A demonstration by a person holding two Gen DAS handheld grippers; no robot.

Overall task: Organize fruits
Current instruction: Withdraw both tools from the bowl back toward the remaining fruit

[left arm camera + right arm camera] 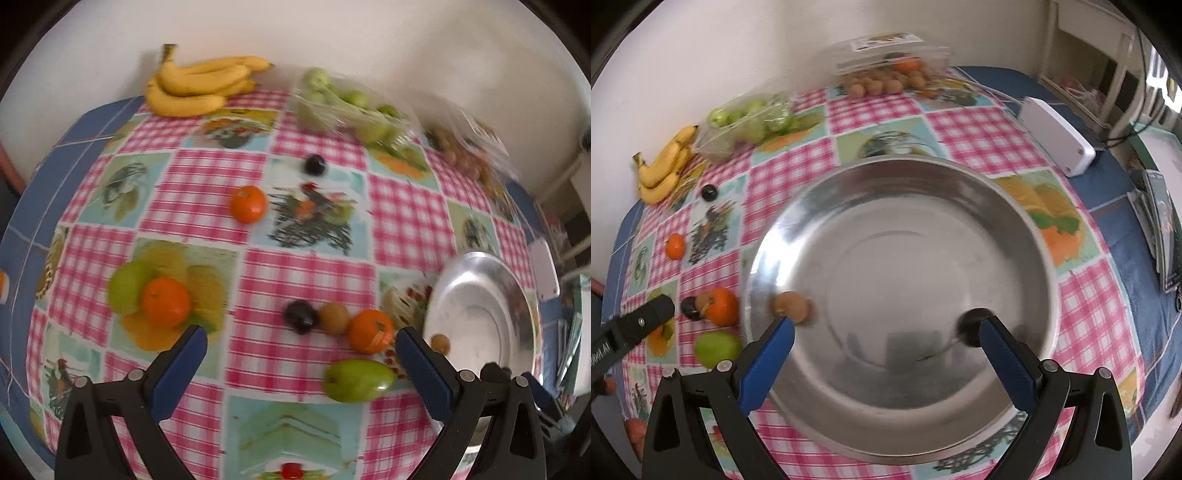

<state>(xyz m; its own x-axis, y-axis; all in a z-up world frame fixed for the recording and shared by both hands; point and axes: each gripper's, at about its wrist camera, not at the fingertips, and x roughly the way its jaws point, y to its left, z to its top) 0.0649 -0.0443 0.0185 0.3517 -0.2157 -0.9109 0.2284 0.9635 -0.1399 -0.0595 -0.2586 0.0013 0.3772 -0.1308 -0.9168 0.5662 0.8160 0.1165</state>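
We record soft, even, fairly bright light in both views, shadows faint. Fisheye bends the tablecloth into a dome; black vignette fills the corners. Motion blur smears the upper right of the left view. In the right view the steel bowl shows pale glare and blurred fruit.

The bowl is bright polished metal, smooth and mirror-like, catching blurred reflections. A slick printed cloth, seemingly wipeable oilcloth, covers the desk. Clear crinkled plastic wraps the green fruit pack. The oranges look glossy and finely dimpled. The right hand-held gripper has matt black plastic arms and blue pads.
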